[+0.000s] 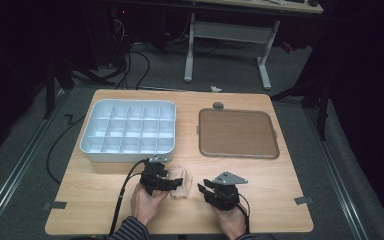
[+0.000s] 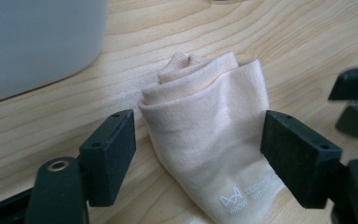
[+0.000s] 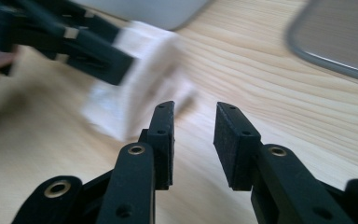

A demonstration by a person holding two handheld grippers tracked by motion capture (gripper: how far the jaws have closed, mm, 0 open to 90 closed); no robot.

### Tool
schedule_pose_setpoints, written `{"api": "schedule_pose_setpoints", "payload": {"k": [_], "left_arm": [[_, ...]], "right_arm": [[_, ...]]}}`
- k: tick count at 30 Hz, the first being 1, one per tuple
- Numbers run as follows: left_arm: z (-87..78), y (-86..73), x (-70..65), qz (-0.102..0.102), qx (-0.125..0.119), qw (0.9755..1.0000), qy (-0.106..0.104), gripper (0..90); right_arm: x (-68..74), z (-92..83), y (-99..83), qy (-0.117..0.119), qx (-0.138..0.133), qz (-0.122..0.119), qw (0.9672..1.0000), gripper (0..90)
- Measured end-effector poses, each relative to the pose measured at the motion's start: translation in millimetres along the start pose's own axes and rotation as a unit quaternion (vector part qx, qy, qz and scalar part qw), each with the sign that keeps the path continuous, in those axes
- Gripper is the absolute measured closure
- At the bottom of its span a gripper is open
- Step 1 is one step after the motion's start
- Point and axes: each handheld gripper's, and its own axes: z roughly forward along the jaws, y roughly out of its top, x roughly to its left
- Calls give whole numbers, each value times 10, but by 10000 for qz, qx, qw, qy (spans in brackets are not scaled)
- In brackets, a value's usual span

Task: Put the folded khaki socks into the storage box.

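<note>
A rolled pale peach sock (image 1: 184,184) with white print lies on the wooden table near the front edge. My left gripper (image 1: 175,181) is open and straddles it. In the left gripper view the sock (image 2: 205,121) sits between the two black jaws, close to both but not squeezed. My right gripper (image 1: 204,187) rests just right of the sock, pointing toward it. In the right gripper view my right gripper (image 3: 193,140) is open with a narrow gap and nothing in it, and the blurred sock (image 3: 140,88) lies beyond its left jaw.
A white box of several compartments (image 1: 130,156) stands at the back left, just behind the left gripper. A flat brown tray (image 1: 237,134) lies at the back right. A small grey knob (image 1: 218,105) sits behind that tray. Bare wood lies right of the right gripper.
</note>
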Motion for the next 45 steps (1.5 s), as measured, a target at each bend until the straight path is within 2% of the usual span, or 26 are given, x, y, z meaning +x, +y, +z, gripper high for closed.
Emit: {"api": "schedule_pose_setpoints", "payload": {"k": [2, 5, 6, 7, 8, 10, 13, 16, 20, 23, 26, 33, 45], "left_arm": [[26, 4, 11, -28, 55, 10000, 32, 288], [68, 1, 15, -28, 152, 9999, 43, 300], [75, -1, 11, -15, 145, 9999, 34, 312], [79, 0, 5, 9, 145, 9999, 50, 312], [85, 2, -1, 11, 140, 9999, 66, 318], [90, 8, -13, 50, 163, 9998, 108, 325], [94, 6, -36, 162, 185, 9995, 187, 354], [100, 1, -56, 243, 192, 9993, 205, 398], [101, 12, -48, 258, 236, 9993, 138, 454], [92, 9, -47, 266, 274, 9992, 128, 490], [88, 5, -57, 271, 319, 9991, 77, 526], [83, 0, -70, 320, 351, 9988, -82, 646], [27, -1, -64, 363, 443, 9981, -205, 720]], "right_arm": [[-147, -44, -44, -184, 21, 97, 9998, 674], [-249, -78, -90, -355, 62, 173, 9992, 669], [-334, -108, -137, -520, 89, 240, 9983, 664], [-334, -108, -137, -520, 89, 240, 9983, 664], [-423, -137, -185, -655, 123, 315, 9973, 655], [-468, -150, -210, -720, 139, 359, 9967, 651], [-592, -190, -293, -959, 230, 478, 9940, 633], [-683, -219, -355, -1254, 271, 472, 9906, 606], [-773, -256, -398, -1529, 253, 478, 9868, 574], [-832, -267, -405, -1582, 216, 582, 9855, 537], [-860, -256, -394, -1665, 258, 506, 9844, 503], [-889, -225, -367, -1675, 267, 545, 9840, 468], [-888, -222, -365, -1650, 287, 524, 9845, 440]]}}
